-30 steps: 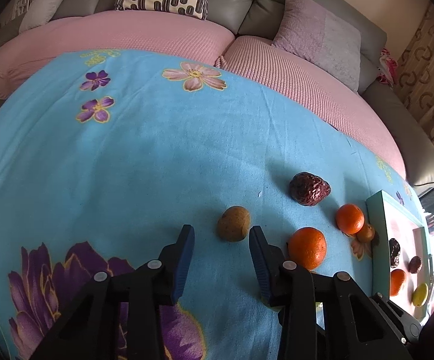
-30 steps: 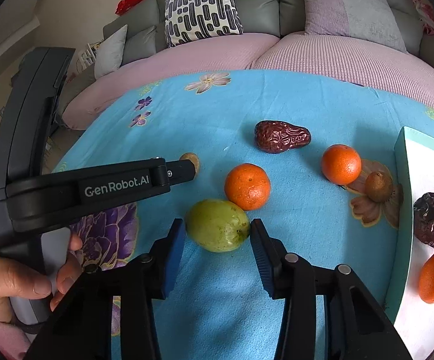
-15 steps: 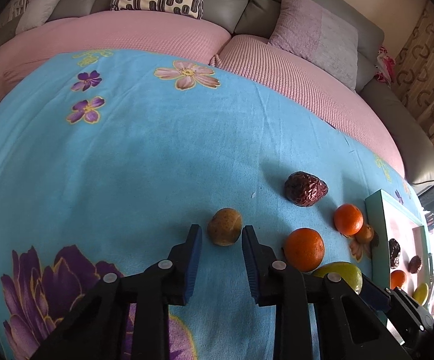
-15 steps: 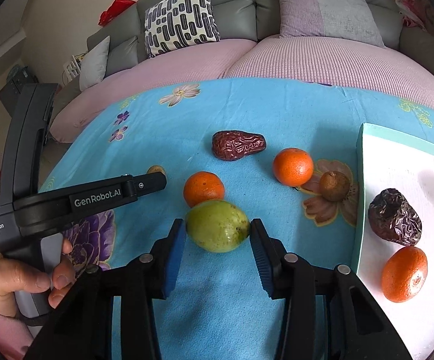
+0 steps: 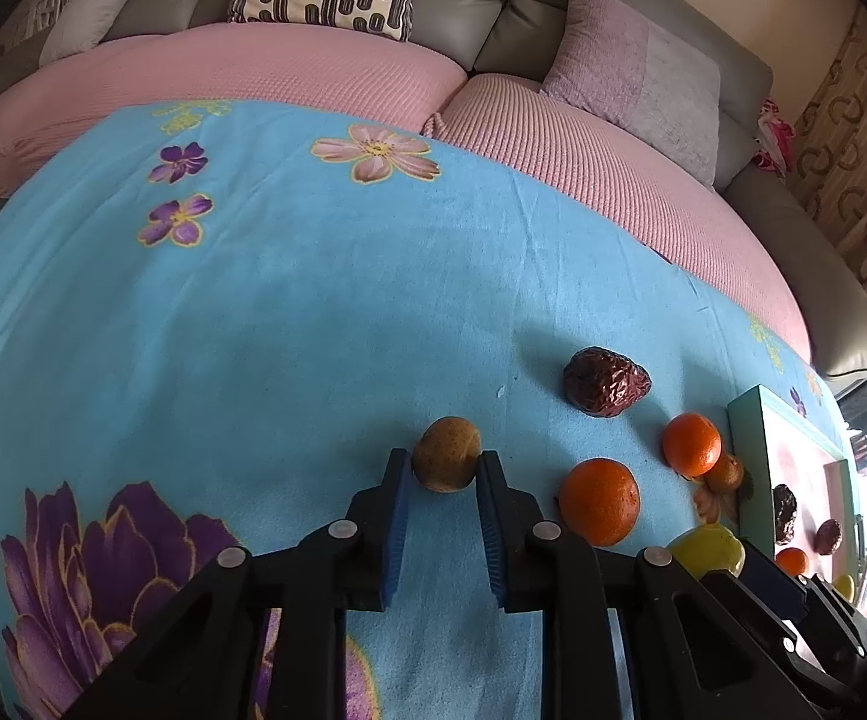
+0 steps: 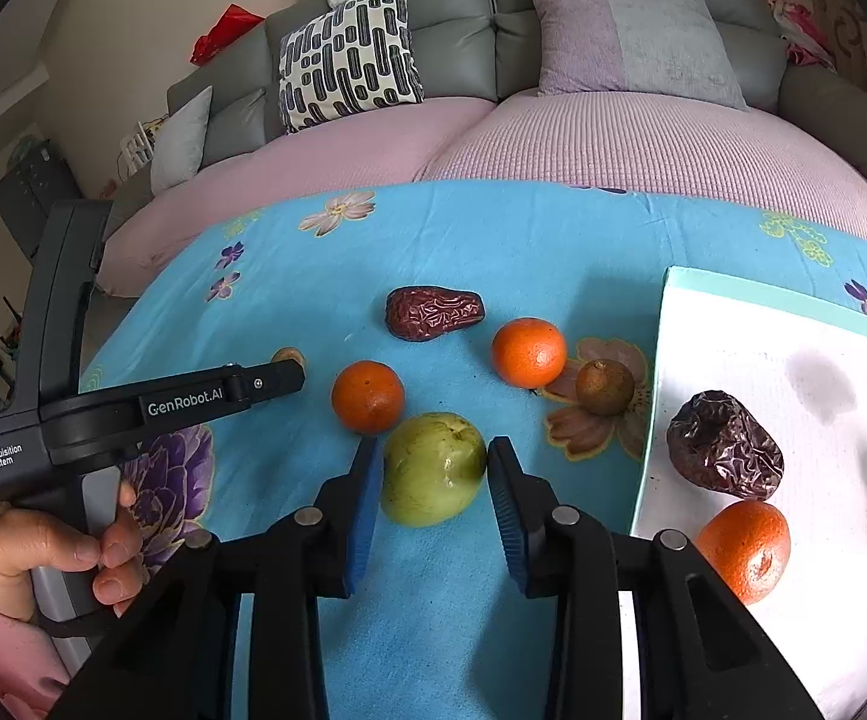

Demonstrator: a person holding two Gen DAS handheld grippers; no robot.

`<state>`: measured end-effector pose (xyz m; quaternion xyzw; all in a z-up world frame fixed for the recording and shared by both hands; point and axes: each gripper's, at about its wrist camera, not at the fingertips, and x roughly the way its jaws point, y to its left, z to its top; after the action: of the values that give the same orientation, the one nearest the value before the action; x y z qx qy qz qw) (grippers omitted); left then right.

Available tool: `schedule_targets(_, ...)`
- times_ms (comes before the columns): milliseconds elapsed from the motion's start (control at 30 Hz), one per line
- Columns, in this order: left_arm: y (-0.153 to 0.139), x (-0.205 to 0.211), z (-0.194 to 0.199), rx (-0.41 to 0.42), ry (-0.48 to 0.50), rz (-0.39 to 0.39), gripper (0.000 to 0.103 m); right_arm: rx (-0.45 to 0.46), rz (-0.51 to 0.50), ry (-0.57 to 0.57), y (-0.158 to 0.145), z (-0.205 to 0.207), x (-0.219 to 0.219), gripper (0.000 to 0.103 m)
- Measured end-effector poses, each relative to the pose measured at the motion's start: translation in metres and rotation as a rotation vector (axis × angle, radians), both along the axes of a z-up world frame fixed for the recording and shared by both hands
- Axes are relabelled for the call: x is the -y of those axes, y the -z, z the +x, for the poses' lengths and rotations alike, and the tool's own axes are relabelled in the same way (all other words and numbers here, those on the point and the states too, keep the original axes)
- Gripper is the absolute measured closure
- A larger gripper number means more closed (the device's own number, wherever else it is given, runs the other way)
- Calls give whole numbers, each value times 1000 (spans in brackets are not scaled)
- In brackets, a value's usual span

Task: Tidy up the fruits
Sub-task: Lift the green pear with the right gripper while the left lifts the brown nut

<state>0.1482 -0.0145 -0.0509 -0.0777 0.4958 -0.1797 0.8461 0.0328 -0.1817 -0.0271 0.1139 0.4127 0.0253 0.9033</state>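
- The left gripper (image 5: 446,471), black with blue pads, has both pads pressed against a small round brown fruit (image 5: 446,461) on the light blue flowered cloth (image 5: 289,312); it is clamped on that fruit.
- The right gripper (image 6: 433,468), of the same build, has its pads touching the two sides of a smooth yellow-green round fruit (image 6: 433,468), gripping it just above the cloth.
- At lower left of the right wrist view, a hand (image 6: 43,546) holds the grey handle of the left gripper.
- Just beyond the green fruit lies a bright orange mandarin (image 6: 367,396); further right a second orange mandarin (image 6: 528,351) touches a small brown round fruit (image 6: 604,387).
- Behind them lies a wrinkled dark red date (image 6: 435,312).
- To the right, a white tray with a teal rim (image 6: 769,300) holds a dark wrinkled date (image 6: 724,441) and an orange mandarin (image 6: 745,540).
- Farthest back stands a grey sofa with pink seat covers (image 6: 613,138) and a black-and-white patterned cushion (image 6: 346,54).
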Motion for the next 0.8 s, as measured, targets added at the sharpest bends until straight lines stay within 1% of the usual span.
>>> schedule_targets(100,-3,-1,-3,2,-9,4,80,-20,15,7,5,3,2,66)
schedule_targets(200,-6,-1,-5,7,-10,7,80,-19,45,23,7,3,6,65)
schedule_targets(333,-6,0,-5,6,-7,9,80,-19,59,22,12,7,5,63)
schedule_targets(567,-6,0,-5,7,-11,11,80,-23,12,21,16,11,-3,57)
schedule_targets(800,-6,0,-6,7,-11,16,80,-29,-10,21,18,13,-6,56)
